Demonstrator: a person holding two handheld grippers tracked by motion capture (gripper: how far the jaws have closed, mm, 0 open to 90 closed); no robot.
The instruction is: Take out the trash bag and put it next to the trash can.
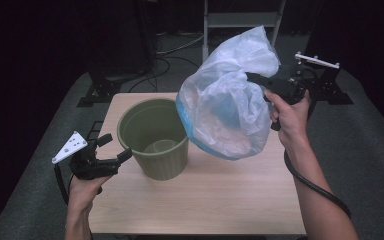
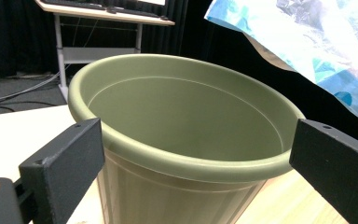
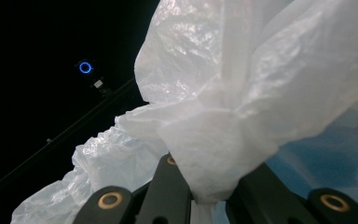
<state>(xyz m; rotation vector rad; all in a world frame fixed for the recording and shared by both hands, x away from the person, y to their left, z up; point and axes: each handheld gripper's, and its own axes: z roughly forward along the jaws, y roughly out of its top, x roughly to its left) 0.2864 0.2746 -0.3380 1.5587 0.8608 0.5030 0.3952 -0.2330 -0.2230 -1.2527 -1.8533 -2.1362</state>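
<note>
An olive-green bin (image 1: 156, 137) stands upright on the wooden table (image 1: 220, 200), left of its middle. A translucent white and blue plastic bag (image 1: 230, 102) hangs in the air to the right of the bin and above its rim. My right gripper (image 1: 254, 79) is shut on a bunched fold of the bag (image 3: 214, 154), its jaws pinching the plastic (image 3: 205, 191). My left gripper (image 1: 116, 148) stands open just left of the bin, level with its upper wall. In the left gripper view the bin (image 2: 182, 140) sits between the spread jaws and the bag (image 2: 307, 42) hangs at the upper right.
Black stands (image 1: 325, 80) and cables lie on the grey floor beyond the table. A white shelf frame (image 1: 240, 20) stands at the back. The table's near half is bare wood.
</note>
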